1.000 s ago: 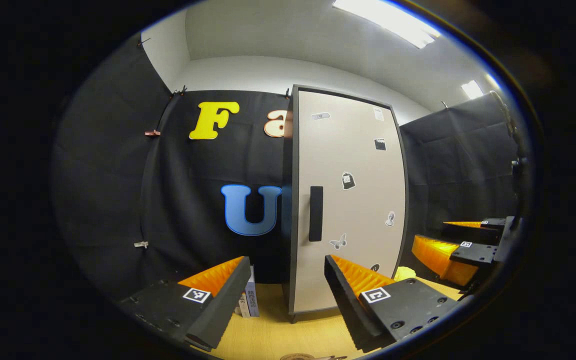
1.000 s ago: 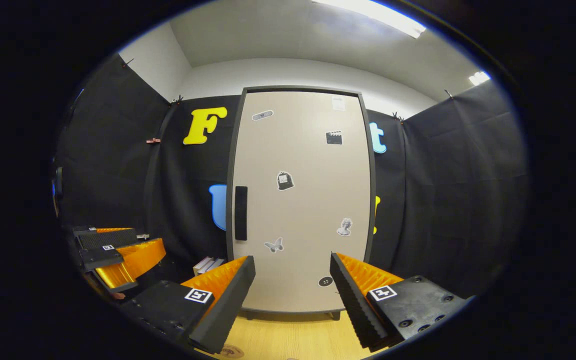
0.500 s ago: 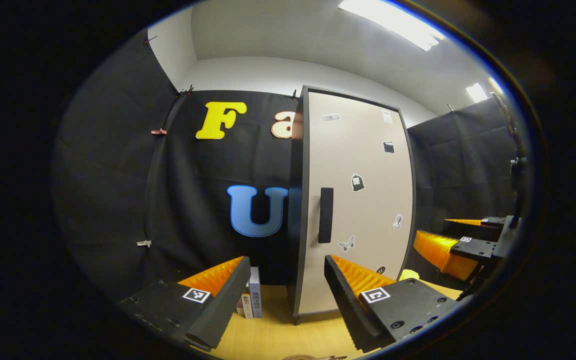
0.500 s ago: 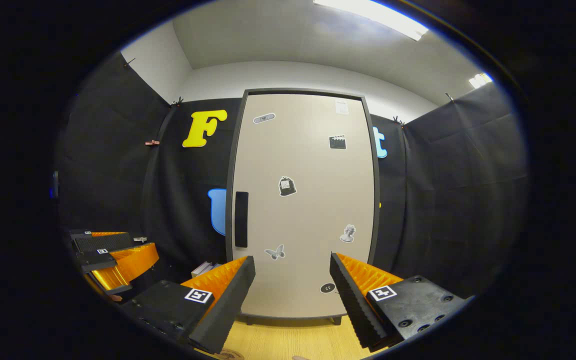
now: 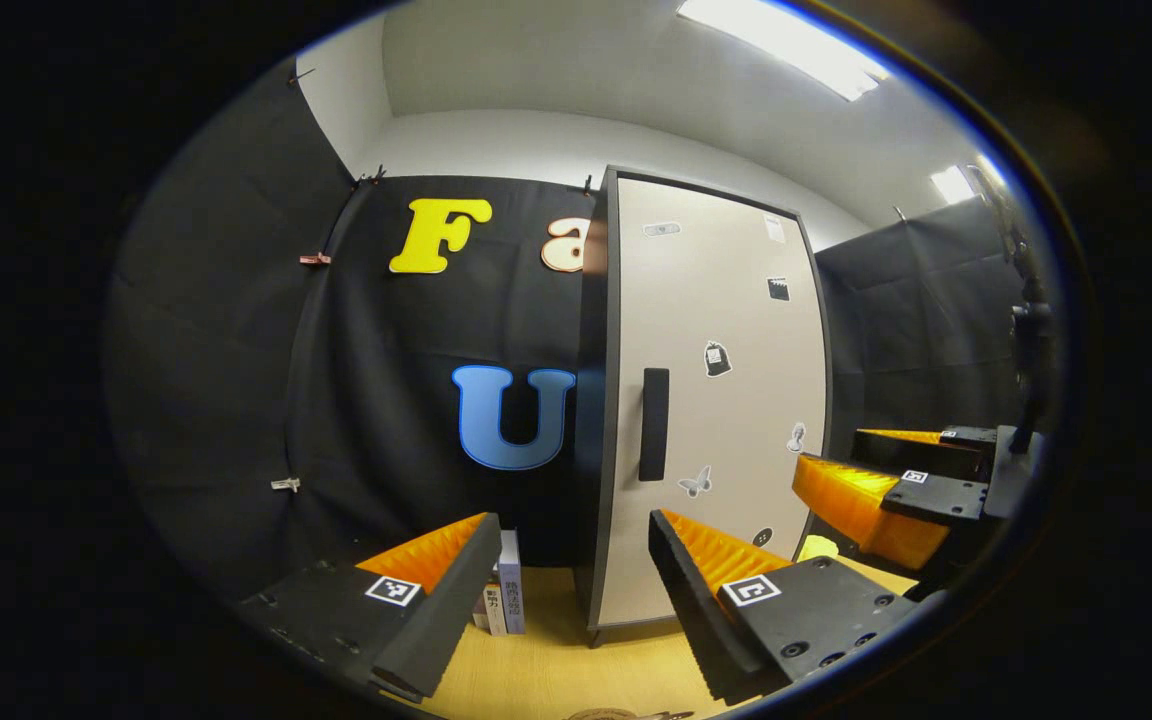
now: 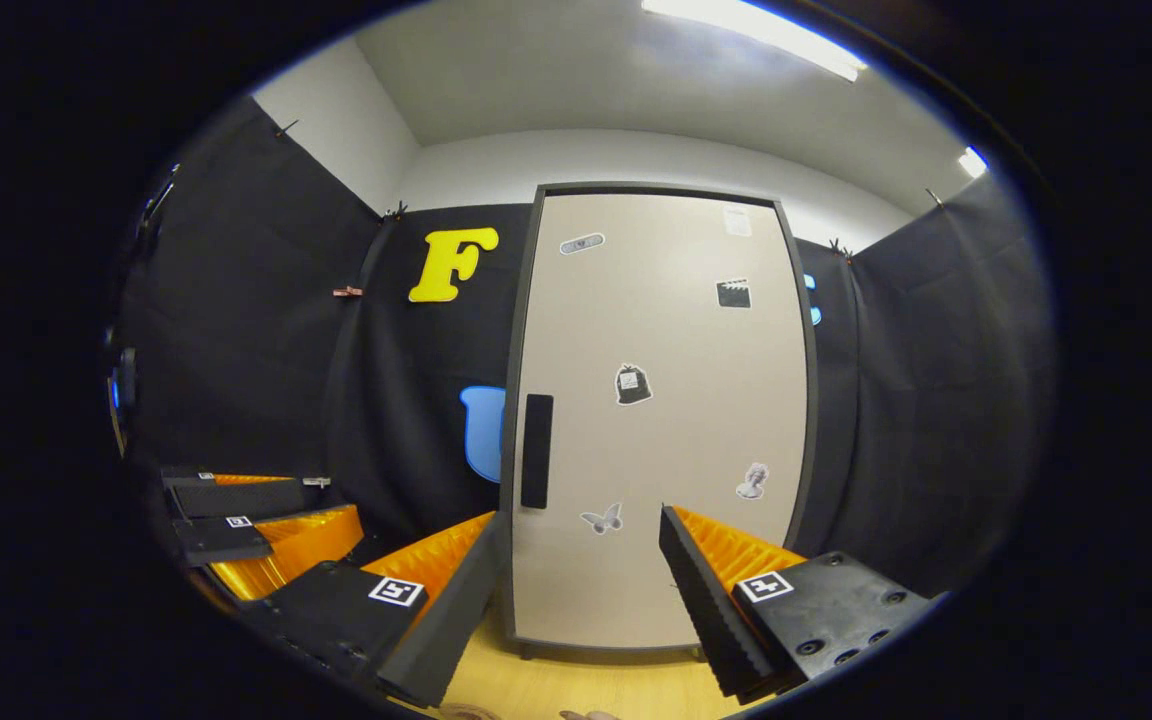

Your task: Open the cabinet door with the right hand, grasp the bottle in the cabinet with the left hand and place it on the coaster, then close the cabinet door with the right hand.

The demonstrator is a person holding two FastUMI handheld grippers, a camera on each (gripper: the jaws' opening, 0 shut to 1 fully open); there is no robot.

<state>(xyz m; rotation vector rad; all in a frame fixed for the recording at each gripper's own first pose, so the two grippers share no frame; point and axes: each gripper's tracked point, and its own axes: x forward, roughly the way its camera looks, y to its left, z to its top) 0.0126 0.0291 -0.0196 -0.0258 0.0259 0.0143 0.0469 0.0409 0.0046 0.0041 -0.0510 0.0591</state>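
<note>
The cabinet (image 6: 656, 420) stands upright on the wooden table, its beige door shut, so what is inside is hidden. A dark vertical handle (image 6: 536, 450) sits at the door's left edge. My right gripper (image 6: 581, 530) is open with nothing in it, short of the door, with the handle a little to the left of its gap. In the left gripper view the cabinet (image 5: 716, 400) and its handle (image 5: 654, 424) are seen from the left. My left gripper (image 5: 573, 540) hangs open, holding nothing. The right gripper (image 5: 886, 490) shows at the far right. A coaster's rim (image 5: 596, 714) peeks in at the bottom edge.
A few books (image 5: 501, 600) stand on the table left of the cabinet. A small yellow object (image 5: 816, 547) lies by the cabinet's right front. The left gripper (image 6: 256, 520) shows low at the left of the right gripper view. Black cloth walls close the booth.
The right gripper has moved closer to the cabinet; the door has slid rightward in its view. The left gripper has barely moved. The door stays shut.
</note>
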